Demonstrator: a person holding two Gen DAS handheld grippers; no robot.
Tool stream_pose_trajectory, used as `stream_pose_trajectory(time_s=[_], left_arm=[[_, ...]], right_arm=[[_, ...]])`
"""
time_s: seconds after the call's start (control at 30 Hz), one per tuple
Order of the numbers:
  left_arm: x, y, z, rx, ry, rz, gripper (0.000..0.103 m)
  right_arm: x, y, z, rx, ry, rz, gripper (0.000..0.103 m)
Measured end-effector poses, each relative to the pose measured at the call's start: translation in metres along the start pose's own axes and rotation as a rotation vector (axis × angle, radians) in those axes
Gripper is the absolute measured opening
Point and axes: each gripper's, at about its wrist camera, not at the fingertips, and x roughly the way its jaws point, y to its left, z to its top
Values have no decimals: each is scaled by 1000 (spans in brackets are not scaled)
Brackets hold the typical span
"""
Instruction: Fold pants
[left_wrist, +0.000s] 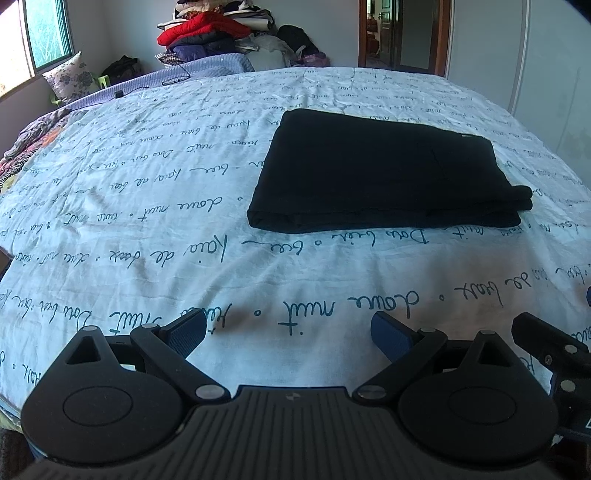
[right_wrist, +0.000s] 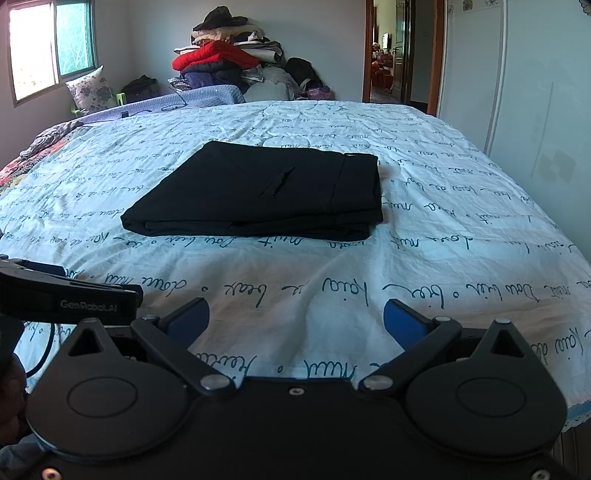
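While the black folded pants (right_wrist: 258, 195) lie as a flat rectangle mid-bed on the pale blue script-printed bedsheet (right_wrist: 424, 258), their lower layers are hidden. "GenRobot.AI" reads on the left gripper (left_wrist: 288, 332), beside the right gripper (right_wrist: 295, 321); both stand wide, empty, short of the pants. Beyond them, a heap of piled clothes (right_wrist: 229, 59) stands against the wall.

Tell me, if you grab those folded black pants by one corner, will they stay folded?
Probably not. The black pants are soft cloth in loose stacked layers, so they would likely flop open. They look light. Pushed across the wrinkly bedspread, they would probably bunch rather than slide.
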Motion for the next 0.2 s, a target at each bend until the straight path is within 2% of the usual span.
stream_pose_trajectory(time_s=[0.13,0.2], left_arm=[[-7,8,3,-24,-26,-12,97],[-14,23,8,-59,-50,-2,97]], right_arm=[[0,0,3,1,0,-4,102],[-3,1,8,1,-15,27,102]])
